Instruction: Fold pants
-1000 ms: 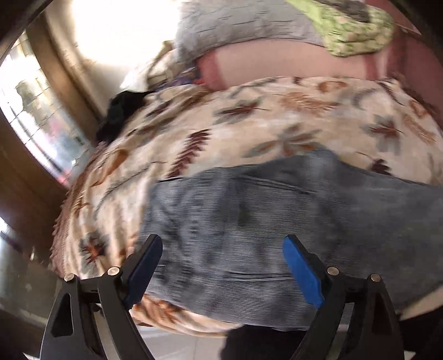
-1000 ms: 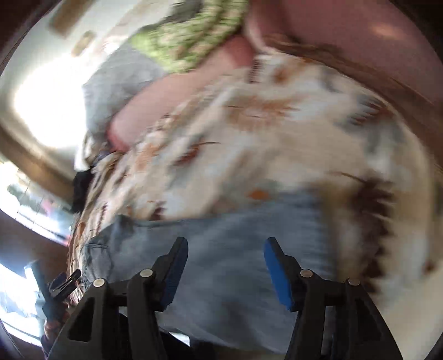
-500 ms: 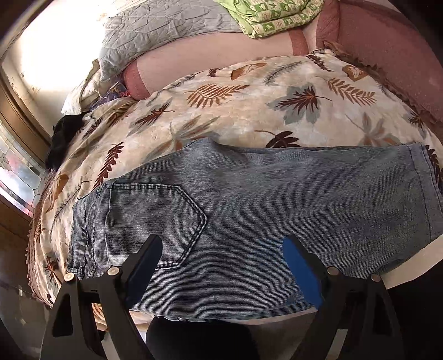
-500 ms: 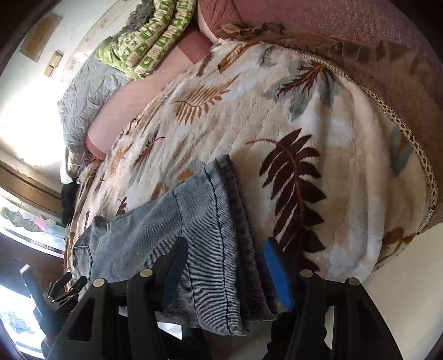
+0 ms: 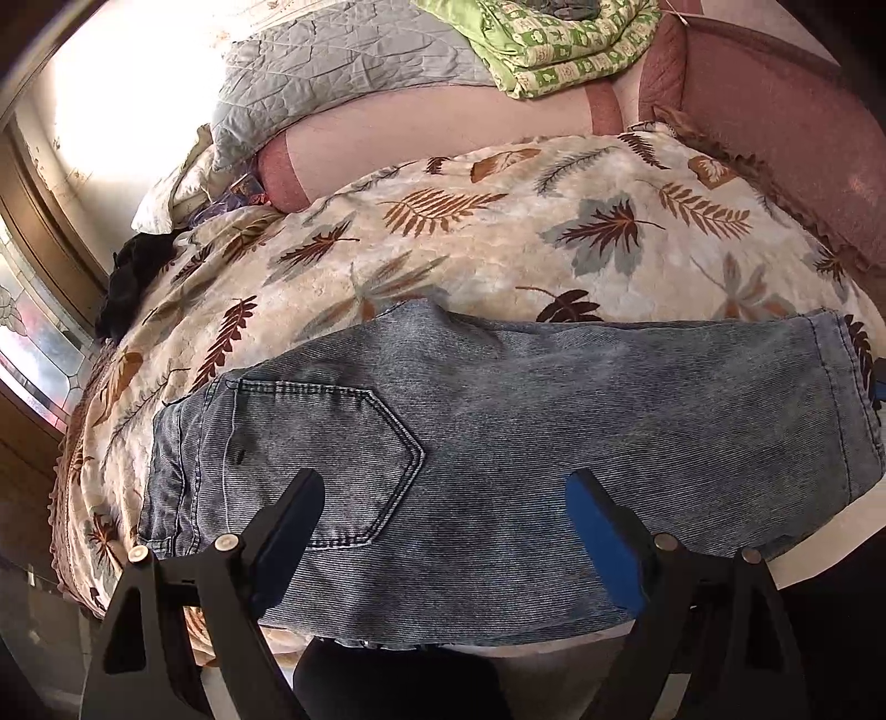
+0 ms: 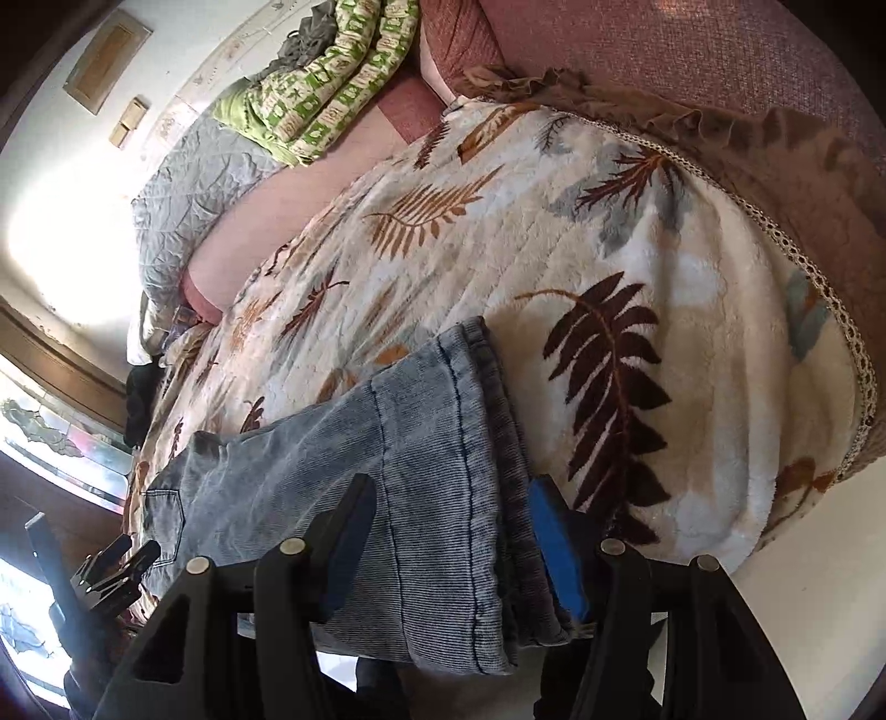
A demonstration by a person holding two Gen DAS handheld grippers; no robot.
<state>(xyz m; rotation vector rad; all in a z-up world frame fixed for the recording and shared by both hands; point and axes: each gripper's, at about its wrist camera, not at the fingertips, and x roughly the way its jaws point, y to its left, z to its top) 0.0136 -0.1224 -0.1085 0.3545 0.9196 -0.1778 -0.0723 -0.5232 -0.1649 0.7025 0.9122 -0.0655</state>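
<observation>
Pants [image 5: 498,421], faded blue denim folded lengthwise, lie flat along the near edge of a leaf-print blanket [image 5: 498,232]; far side is bare. Left tongs [image 5: 443,526] and right tongs [image 6: 448,531] hover released above them.

Bare leaf-print blanket [image 5: 498,243]: passage left open from 10 to 2 o'clock of the jeans [image 5: 498,421]. Blocked beyond at 12 o'clock by sofa backrest [image 5: 443,116], grey quilt [image 5: 343,61] and green bedding [image 5: 559,44].
</observation>
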